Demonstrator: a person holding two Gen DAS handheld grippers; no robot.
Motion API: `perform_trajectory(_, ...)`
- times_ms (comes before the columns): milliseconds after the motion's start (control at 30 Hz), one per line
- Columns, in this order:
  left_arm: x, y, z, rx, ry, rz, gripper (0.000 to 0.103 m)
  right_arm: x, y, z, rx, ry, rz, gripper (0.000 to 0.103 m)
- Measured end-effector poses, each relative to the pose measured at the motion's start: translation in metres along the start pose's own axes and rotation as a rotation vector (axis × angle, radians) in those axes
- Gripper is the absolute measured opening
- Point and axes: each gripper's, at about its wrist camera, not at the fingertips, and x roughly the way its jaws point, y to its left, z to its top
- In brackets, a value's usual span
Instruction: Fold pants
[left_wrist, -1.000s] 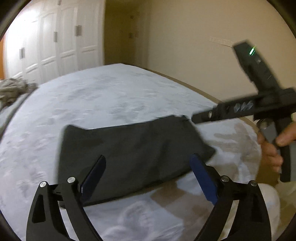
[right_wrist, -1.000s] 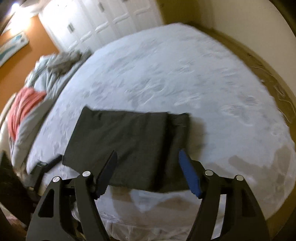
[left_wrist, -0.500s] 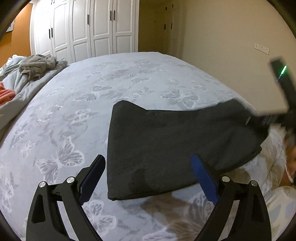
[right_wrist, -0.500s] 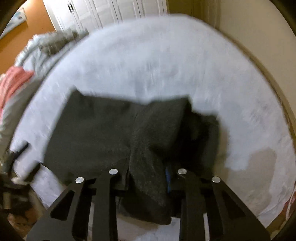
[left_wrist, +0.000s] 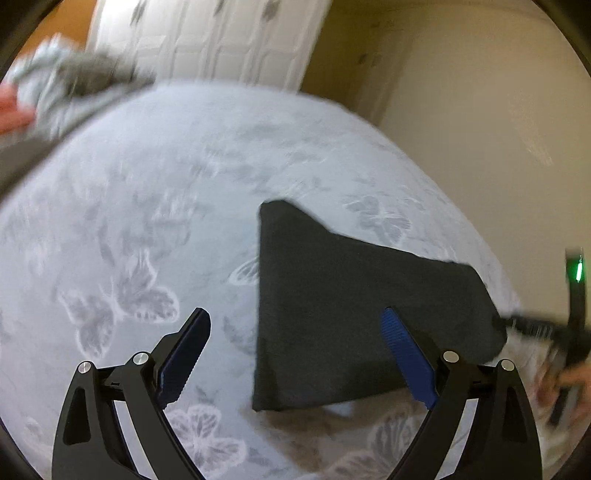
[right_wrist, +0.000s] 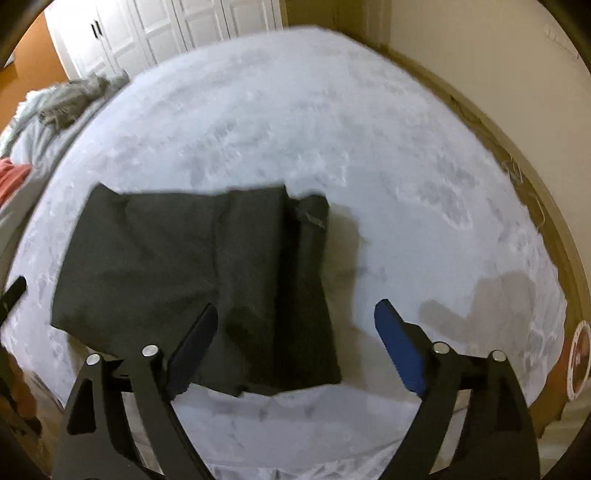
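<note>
The dark grey pants (right_wrist: 192, 280) lie folded into a flat rectangle near the front edge of the bed (right_wrist: 295, 129). A narrower fold runs along their right side. My right gripper (right_wrist: 291, 332) hovers above the pants' near right corner, its jaws opening wide with nothing pressed between them. In the left wrist view the pants (left_wrist: 351, 306) lie right of centre. My left gripper (left_wrist: 299, 350) stands open over the pants' left edge, holding nothing. The right gripper (left_wrist: 535, 328) shows blurred at the far right, held by a person's hand (left_wrist: 565, 384).
The bed's cover is pale with a butterfly pattern. A heap of grey and red laundry (right_wrist: 62, 103) lies at the bed's far left. White wardrobe doors (right_wrist: 166, 26) stand behind. A beige wall (left_wrist: 498, 129) runs along the bed's right side.
The right gripper closed on the pants' right end, then let go and opened wide; the pants lie flat again. The left gripper swung left, so the pants shifted right in its view.
</note>
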Motion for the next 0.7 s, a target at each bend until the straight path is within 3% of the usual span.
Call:
perform_trajectory(167, 0.04, 0.028, -0.001, -0.133, 0.147, -0.09, 0.092, 0.034, -0.008, 0.001, 0.132, 0.087, 0.202, 0.089)
perform_trajectory(233, 0.058, 0.025, -0.006, -0.151, 0.209, -0.181, 0.091, 0.04, -0.012, -0.001, 0.178, 0.071, 0.271, 0.09)
perform_trajectory(267, 0.066, 0.024, -0.009, -0.166, 0.235, -0.237, 0.09, 0.039, -0.009, -0.001, 0.17, 0.052, 0.283, 0.08)
perform_trajectory(300, 0.075, 0.022, -0.013, -0.194, 0.255, -0.307, 0.089, 0.038, -0.007, -0.001, 0.162, 0.047, 0.288, 0.063)
perform_trajectory(367, 0.077, 0.02, -0.015, -0.189, 0.225, -0.302, 0.061, 0.029, -0.002, 0.003, 0.16, 0.032, 0.32, 0.038)
perform_trajectory(400, 0.075, 0.018, -0.013, -0.162, 0.231, -0.284, 0.024, 0.018, 0.001, 0.008, 0.147, 0.01, 0.327, 0.032)
perform_trajectory(433, 0.07, 0.02, -0.01, -0.163, 0.234, -0.282, 0.015, 0.002, 0.004, 0.012, 0.136, -0.02, 0.351, 0.03)
perform_trajectory(467, 0.055, 0.025, -0.004, -0.188, 0.211, -0.318, 0.013, -0.012, 0.005, 0.016, 0.126, -0.046, 0.39, 0.027)
perform_trajectory(567, 0.009, 0.029, 0.011, -0.181, 0.148, -0.364, 0.011, -0.046, 0.022, 0.017, 0.036, -0.077, 0.452, 0.028)
perform_trajectory(600, -0.01, 0.03, 0.014, -0.16, 0.124, -0.332, 0.012, -0.047, 0.029, 0.015, -0.001, -0.06, 0.44, 0.036)
perform_trajectory(633, -0.016, 0.03, 0.014, -0.143, 0.121, -0.296, 0.015, -0.041, 0.033, 0.011, -0.032, -0.043, 0.38, 0.042)
perform_trajectory(667, -0.02, 0.028, 0.013, -0.118, 0.126, -0.246, 0.017, -0.036, 0.033, 0.007, -0.047, -0.038, 0.296, 0.059)
perform_trajectory(700, -0.016, 0.024, 0.008, -0.074, 0.146, -0.181, 0.022, -0.027, 0.033, 0.0, -0.064, -0.036, 0.142, 0.068)
